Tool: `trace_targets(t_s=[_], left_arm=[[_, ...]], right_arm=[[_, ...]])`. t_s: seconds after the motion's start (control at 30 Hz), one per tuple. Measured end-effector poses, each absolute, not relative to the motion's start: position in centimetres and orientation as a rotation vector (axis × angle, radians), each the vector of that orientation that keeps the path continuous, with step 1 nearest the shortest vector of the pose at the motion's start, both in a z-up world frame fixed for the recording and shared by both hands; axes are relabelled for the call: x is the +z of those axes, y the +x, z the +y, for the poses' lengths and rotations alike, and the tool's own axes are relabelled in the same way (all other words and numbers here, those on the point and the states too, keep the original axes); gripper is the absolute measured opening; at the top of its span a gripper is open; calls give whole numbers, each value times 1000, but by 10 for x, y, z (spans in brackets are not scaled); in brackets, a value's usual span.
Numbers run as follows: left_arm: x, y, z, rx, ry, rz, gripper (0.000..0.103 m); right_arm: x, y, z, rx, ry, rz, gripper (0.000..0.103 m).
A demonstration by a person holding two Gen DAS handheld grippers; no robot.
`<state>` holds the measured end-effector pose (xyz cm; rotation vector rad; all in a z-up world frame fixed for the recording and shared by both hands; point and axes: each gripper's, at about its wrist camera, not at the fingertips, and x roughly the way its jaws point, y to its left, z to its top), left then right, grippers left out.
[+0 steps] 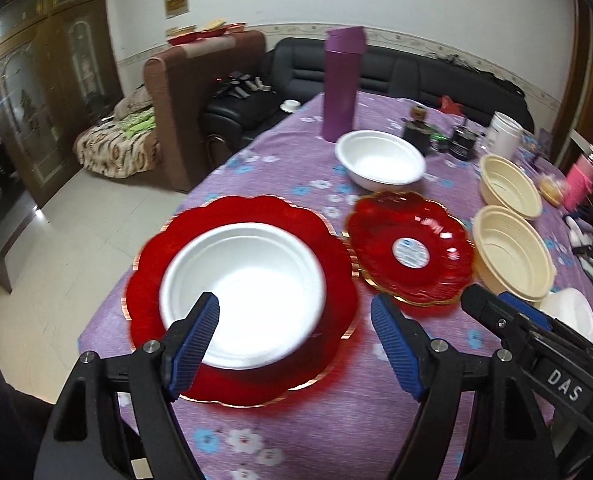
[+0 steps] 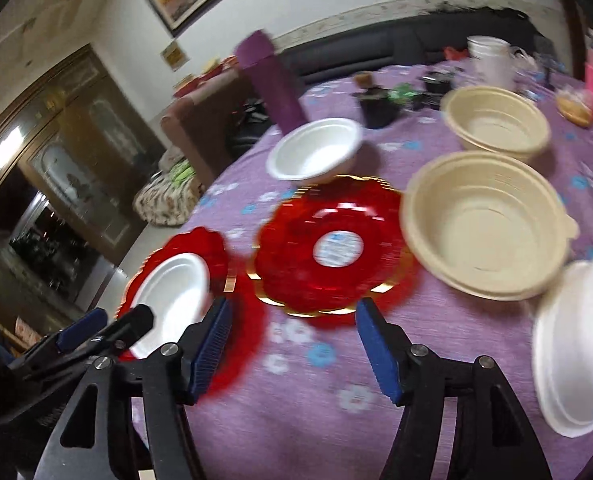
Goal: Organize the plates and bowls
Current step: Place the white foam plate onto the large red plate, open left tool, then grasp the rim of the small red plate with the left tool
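A large scalloped red glass plate with a gilt rim [image 1: 148, 276] lies on the purple floral tablecloth [image 1: 336, 420], a white foam bowl [image 1: 242, 294] seated in its middle; at its 3 o'clock lies a smaller red scalloped plate [image 1: 410, 248] bearing a round white label; beyond, at 12 o'clock, stands a second white foam bowl [image 1: 380, 160]; two ribbed cream plastic bowls [image 2: 486, 228] sit at the small plate's 3 o'clock; the left gripper [image 1: 294, 346] and right gripper [image 2: 292, 350] both hover with ridged blue pads spread apart, gripping nothing.
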<state>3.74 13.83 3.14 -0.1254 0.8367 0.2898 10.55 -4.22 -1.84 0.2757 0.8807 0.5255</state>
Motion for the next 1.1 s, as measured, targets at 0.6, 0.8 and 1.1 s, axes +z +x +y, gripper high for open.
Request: trace_targets(t_s=[0.6,0.8,1.1], left_arm=[[21,89,126,194,-215,940,78],[18,96,121,182,-199,957,78],[15,163,129,163,-167,1021,78]], right_arm=[[-75,162,-87,384,441,1008,69],[-76,186,-100,312,505,980,70],[-74,191,-78,356,424,996,70]])
